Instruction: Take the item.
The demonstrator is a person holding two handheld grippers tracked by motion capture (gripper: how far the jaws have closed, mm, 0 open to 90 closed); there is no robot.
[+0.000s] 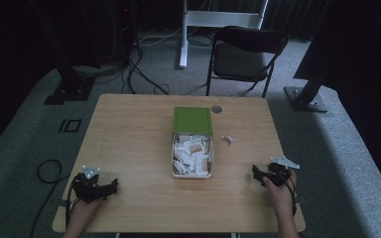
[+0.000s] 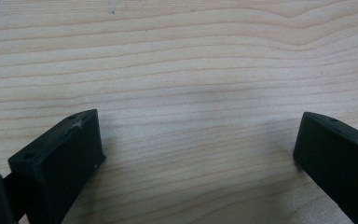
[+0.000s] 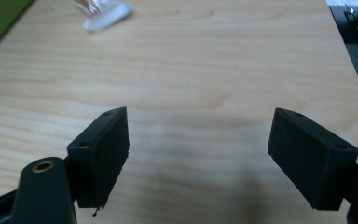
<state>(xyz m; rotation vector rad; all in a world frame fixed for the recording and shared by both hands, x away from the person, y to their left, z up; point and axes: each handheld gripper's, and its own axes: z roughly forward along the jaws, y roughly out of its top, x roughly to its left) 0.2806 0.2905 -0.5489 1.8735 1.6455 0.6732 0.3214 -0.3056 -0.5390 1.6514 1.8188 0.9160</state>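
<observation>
A green tin stands open at the table's middle, its lid lying behind it, with several white sachets inside. One loose sachet lies to its right; it also shows as a pale wrapper far ahead in the right gripper view. My left gripper rests low on the wood at the front left, jaws wide apart and empty. My right gripper sits at the front right, open with bare wood between its fingers.
A small round metal disc is set in the table behind the tin. A black folding chair and white stand legs are beyond the far edge. The table's right edge runs close to my right gripper.
</observation>
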